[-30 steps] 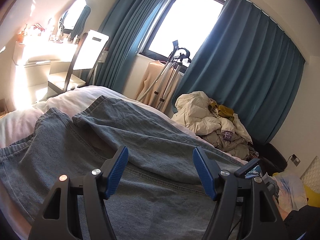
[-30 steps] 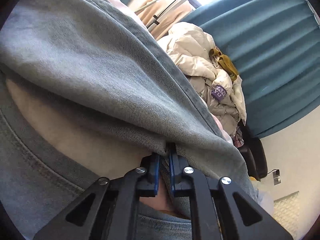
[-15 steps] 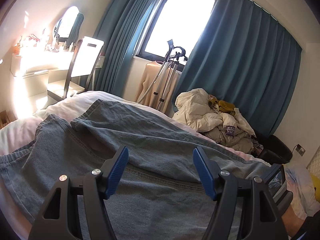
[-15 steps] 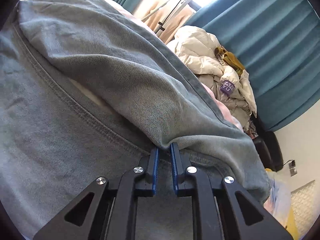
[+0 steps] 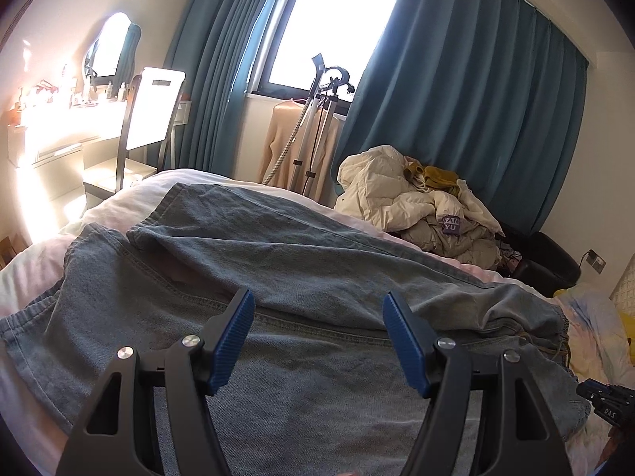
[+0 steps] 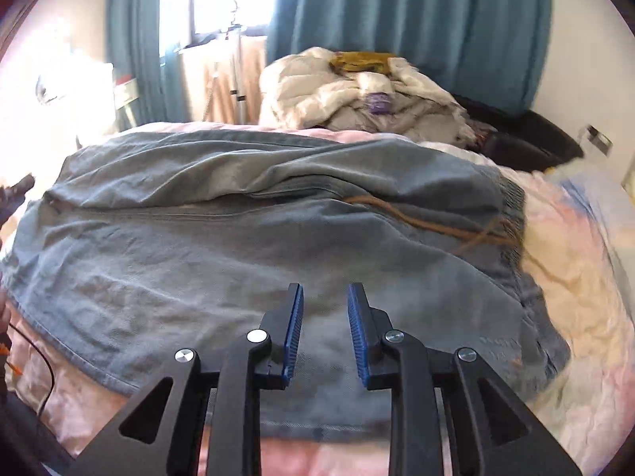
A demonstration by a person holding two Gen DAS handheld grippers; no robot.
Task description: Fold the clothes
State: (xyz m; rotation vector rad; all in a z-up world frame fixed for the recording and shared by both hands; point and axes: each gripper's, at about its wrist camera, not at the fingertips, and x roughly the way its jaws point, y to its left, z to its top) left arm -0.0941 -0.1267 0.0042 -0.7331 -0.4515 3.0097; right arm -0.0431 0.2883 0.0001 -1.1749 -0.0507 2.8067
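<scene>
Between the blue pads of the right tool [image 6: 324, 333] a narrow gap shows and nothing sits in it; it hangs just above the near part of the denim trousers [image 6: 254, 246]. Wide apart and likewise empty, the left tool [image 5: 318, 341] hovers over the same garment, above the seam where one leg lies folded over the other. These trousers lie spread across the bed [image 6: 575, 277], legs doubled lengthwise, waistband and brown drawstring [image 6: 444, 230] toward the right-hand end, hems toward the left.

By my judgement the lengthwise fold is laid and the next step is the crosswise one. To do it well, each tool should bite both layers at once, close to the edge, so the upper leg does not slide off the lower. Smooth the ridge of loose cloth along the far side first, or the crease sets crooked. Tuck the drawstring in before carrying one end over. Beyond the bed, a heap of pale jackets [image 5: 420, 206] sits against teal curtains [image 5: 468, 111], well apart from the work.
</scene>
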